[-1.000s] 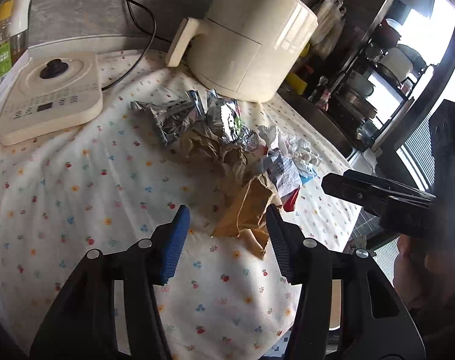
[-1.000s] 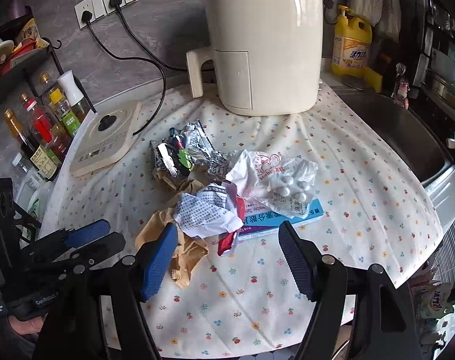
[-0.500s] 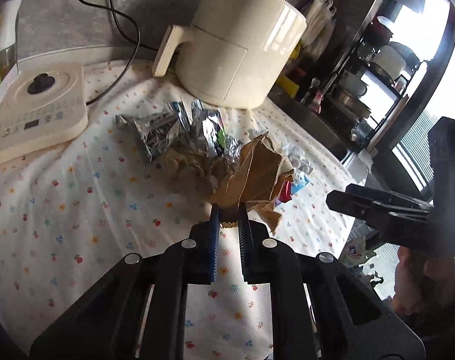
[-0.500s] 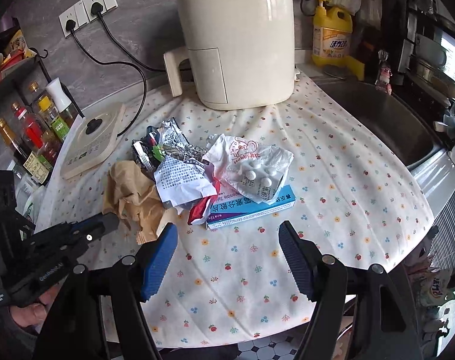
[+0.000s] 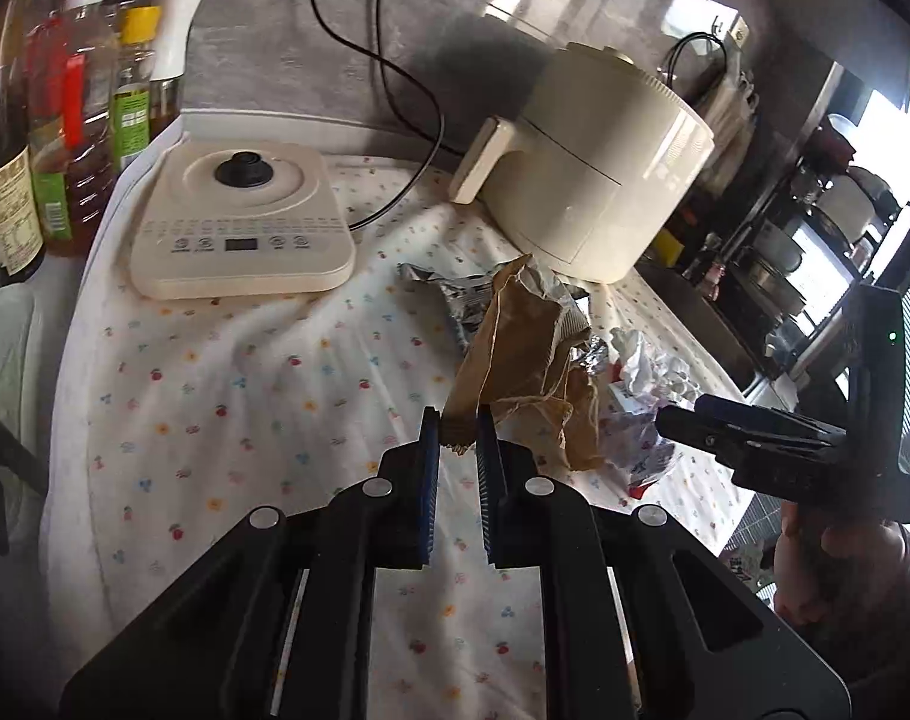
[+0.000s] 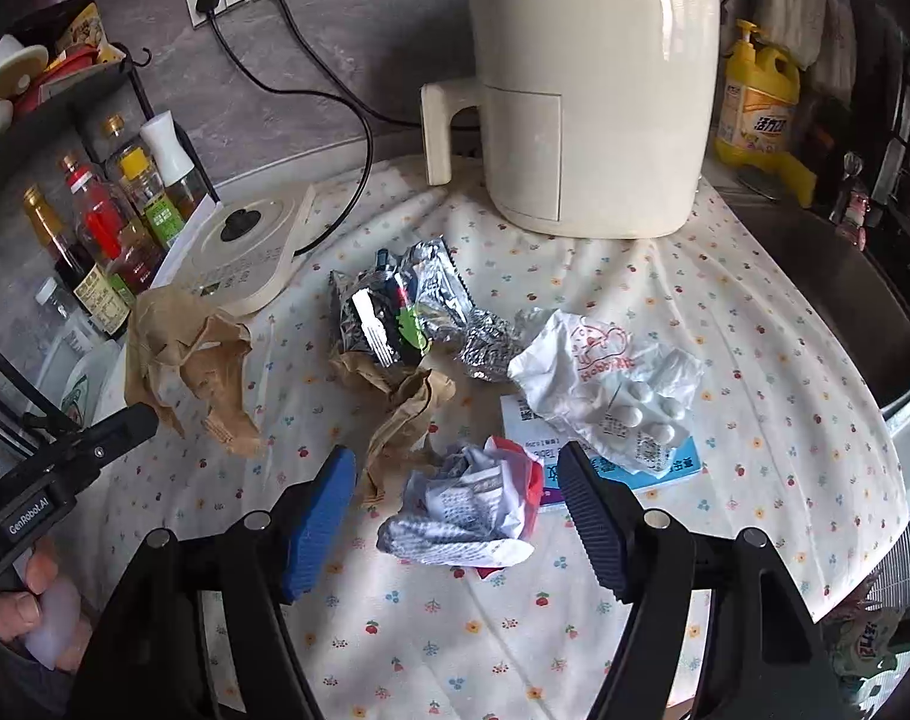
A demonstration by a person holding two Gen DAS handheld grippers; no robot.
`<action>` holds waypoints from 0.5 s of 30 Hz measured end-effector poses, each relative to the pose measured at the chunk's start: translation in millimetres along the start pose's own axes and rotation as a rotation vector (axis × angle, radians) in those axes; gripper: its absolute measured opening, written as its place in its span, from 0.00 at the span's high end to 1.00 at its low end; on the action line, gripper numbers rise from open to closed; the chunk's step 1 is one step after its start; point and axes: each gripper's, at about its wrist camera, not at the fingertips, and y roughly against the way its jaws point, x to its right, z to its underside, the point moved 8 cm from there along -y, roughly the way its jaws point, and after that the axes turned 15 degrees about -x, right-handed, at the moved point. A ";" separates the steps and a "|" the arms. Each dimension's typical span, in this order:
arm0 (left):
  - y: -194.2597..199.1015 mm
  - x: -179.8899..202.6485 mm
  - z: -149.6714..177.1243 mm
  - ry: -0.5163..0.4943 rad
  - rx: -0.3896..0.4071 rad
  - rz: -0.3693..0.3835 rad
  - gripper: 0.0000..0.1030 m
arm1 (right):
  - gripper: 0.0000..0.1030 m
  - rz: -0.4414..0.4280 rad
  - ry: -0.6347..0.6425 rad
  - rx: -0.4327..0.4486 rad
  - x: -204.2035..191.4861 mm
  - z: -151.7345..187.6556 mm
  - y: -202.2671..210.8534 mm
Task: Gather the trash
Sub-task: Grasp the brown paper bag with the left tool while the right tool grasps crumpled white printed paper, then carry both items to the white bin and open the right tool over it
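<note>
"GenRobot.AI" in white on the black left gripper (image 6: 119, 429), "Hobby" in red on the white plastic bag (image 6: 580, 366) towards the worktop's right edge, Chinese characters "活力" on the yellow detergent bottle (image 6: 754, 105) at the back right corner

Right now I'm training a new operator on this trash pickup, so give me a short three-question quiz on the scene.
1. True or false: the left gripper is shut on the brown paper bag.
2. Multiple choice: between the right gripper's open fingers lies A) a silver foil wrapper, B) a crumpled printed paper wad, C) a yellow bottle.
3. Fill in: the blister pack of white pills lies on a blue ____.

Key: 1 true; 2 B; 3 box.
</note>
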 end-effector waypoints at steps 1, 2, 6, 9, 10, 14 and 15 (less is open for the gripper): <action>0.5 -3.4 2.1 0.009 -0.001 -0.006 0.88 | 0.29 0.010 0.002 -0.019 -0.3 2.0 -7.4; 1.1 -6.5 3.8 0.016 -0.002 -0.013 0.88 | 0.28 0.014 -0.003 -0.036 -0.2 4.2 -13.8; 3.0 -12.6 9.9 0.028 -0.007 -0.034 0.88 | 0.45 0.017 -0.004 -0.095 1.9 13.6 -34.5; 3.6 -11.8 13.3 0.031 -0.009 -0.043 0.88 | 0.59 -0.005 -0.005 -0.081 3.0 14.7 -30.7; 3.6 -11.3 14.1 0.032 -0.008 -0.045 0.88 | 0.61 -0.011 -0.010 -0.078 3.7 14.8 -28.5; 6.3 -2.2 15.6 0.027 0.006 -0.044 0.88 | 0.61 -0.044 -0.018 -0.034 7.4 17.4 -10.3; 6.8 2.4 15.6 0.020 0.010 -0.043 0.88 | 0.62 -0.049 -0.014 -0.023 7.8 18.6 -4.6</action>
